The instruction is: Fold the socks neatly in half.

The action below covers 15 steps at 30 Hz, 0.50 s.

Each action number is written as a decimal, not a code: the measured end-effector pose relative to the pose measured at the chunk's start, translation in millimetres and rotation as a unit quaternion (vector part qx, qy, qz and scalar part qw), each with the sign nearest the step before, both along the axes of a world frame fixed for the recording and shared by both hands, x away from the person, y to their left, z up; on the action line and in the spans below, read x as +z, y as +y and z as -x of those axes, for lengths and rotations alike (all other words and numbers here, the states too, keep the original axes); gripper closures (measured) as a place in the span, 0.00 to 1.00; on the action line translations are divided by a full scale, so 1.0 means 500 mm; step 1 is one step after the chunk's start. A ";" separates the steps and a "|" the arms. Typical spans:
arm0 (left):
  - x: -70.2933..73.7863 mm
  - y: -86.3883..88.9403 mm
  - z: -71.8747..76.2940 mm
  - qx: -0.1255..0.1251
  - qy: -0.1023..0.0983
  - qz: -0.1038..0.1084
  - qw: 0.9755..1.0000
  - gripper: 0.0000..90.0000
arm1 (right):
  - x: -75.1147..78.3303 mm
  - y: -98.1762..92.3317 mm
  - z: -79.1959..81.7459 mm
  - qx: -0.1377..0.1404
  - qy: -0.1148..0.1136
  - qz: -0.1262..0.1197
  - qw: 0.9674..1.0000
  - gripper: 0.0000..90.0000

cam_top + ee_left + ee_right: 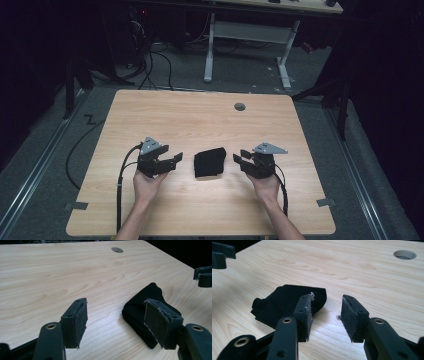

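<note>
Wooden table [150,115] holds a folded black cloth [209,162] between two open, empty grippers; left gripper [173,161] and right gripper [240,159] sit about equally near.

my grippers: 2 – left gripper [176,159], right gripper [239,157] | my hands: 2 | black folded cloth [209,162]: 1 | wooden table [190,117]: 1 | round hole in tabletop [240,106]: 1 | tape bits on table edge: 2

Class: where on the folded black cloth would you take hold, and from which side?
Probably the folded black cloth at its near-right corner, coming in from the right with the open right gripper, already beside it. The cloth lies flat in layers, so its stacked edge gives the jaws something to pinch.
</note>
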<state>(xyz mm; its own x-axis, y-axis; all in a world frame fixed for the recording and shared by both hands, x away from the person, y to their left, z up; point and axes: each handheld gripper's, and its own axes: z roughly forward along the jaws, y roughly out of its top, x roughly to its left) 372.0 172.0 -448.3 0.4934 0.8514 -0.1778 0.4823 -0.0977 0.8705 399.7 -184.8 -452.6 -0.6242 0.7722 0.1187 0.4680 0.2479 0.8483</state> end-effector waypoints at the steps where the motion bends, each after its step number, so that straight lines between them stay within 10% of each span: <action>1: 0.002 0.004 0.002 0.002 -0.001 0.001 1.000 0.39 | 0.003 -0.003 0.001 -0.001 -0.003 -0.002 1.000 0.66; 15: 0.020 0.057 0.024 0.028 -0.013 0.008 0.999 0.39 | 0.023 -0.054 0.011 -0.021 -0.008 -0.016 1.000 0.65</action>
<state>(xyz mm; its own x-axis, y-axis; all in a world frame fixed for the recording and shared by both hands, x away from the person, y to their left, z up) 359.9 200.3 -438.3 0.4494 0.8752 -0.1792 0.4637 -0.0571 0.8842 394.1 -211.7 -441.2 -0.5930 0.7940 0.1336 0.4637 0.2012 0.8628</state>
